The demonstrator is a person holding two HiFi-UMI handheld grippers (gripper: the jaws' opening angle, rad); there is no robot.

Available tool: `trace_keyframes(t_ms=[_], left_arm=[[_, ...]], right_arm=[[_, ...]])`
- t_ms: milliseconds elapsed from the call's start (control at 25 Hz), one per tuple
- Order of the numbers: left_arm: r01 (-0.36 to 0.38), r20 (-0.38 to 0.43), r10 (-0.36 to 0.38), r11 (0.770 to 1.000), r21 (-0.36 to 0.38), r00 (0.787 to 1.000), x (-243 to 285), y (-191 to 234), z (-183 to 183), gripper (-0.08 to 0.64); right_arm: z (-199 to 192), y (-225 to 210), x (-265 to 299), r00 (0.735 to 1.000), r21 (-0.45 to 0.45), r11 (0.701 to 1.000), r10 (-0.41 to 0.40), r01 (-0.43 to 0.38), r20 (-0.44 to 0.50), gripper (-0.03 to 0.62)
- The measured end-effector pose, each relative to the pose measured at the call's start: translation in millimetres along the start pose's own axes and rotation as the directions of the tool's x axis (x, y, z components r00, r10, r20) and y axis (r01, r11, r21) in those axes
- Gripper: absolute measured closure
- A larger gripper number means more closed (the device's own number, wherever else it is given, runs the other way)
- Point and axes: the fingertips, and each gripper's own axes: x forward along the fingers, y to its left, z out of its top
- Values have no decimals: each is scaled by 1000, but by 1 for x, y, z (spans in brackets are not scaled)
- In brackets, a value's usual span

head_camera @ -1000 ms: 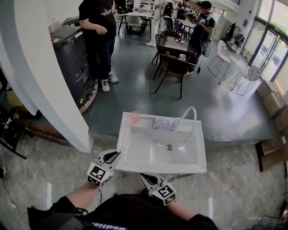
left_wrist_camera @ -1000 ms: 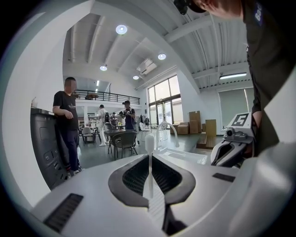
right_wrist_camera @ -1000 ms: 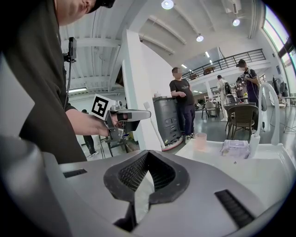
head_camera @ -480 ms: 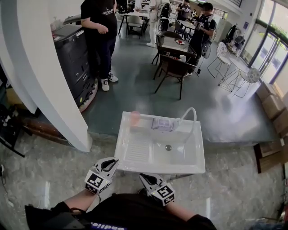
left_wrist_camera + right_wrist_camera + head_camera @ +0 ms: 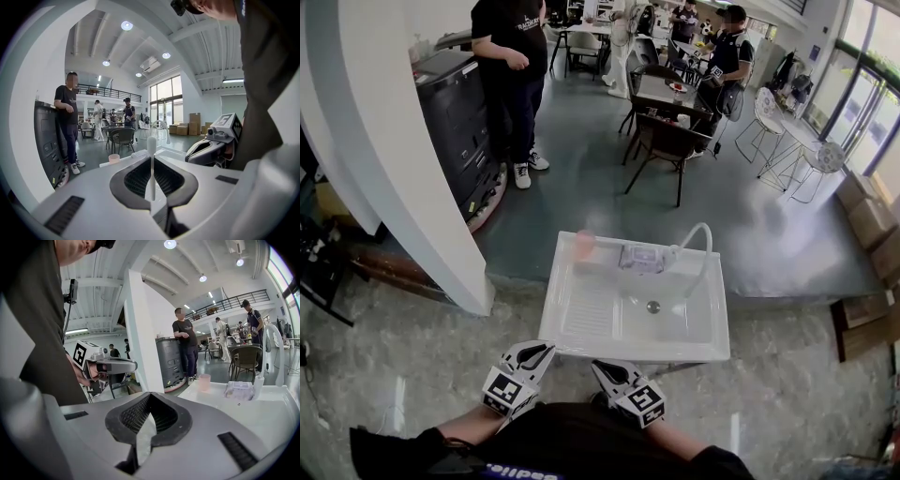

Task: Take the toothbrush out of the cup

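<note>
The pink cup (image 5: 583,246) stands on the far left corner of the white sink (image 5: 581,323), and I see no toothbrush in it from any view. In the left gripper view a thin white stick with a rounded top (image 5: 151,145), which looks like the toothbrush, stands upright between the jaws. My left gripper (image 5: 542,351) is shut on it, held near my body short of the sink's front left edge. My right gripper (image 5: 600,367) sits beside it at the front rim, jaws together and holding nothing.
A clear plastic box (image 5: 640,258) and a white faucet (image 5: 698,246) stand at the sink's back edge. A white pillar (image 5: 384,159) rises to the left. A person (image 5: 511,84) stands by a dark cabinet (image 5: 455,122); chairs and tables fill the room beyond.
My left gripper has drawn back from the sink's front left corner toward my body. The right gripper has kept its place.
</note>
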Motion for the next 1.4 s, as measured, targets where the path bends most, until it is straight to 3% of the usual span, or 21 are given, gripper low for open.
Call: trace_keyframes(t_ms=[1400], left_arm=[[60,-16,-60,998,1,998,0,-33,-12,535]], right_arm=[[-3,4,0,1000,-19,1000,11,-11,7,581]])
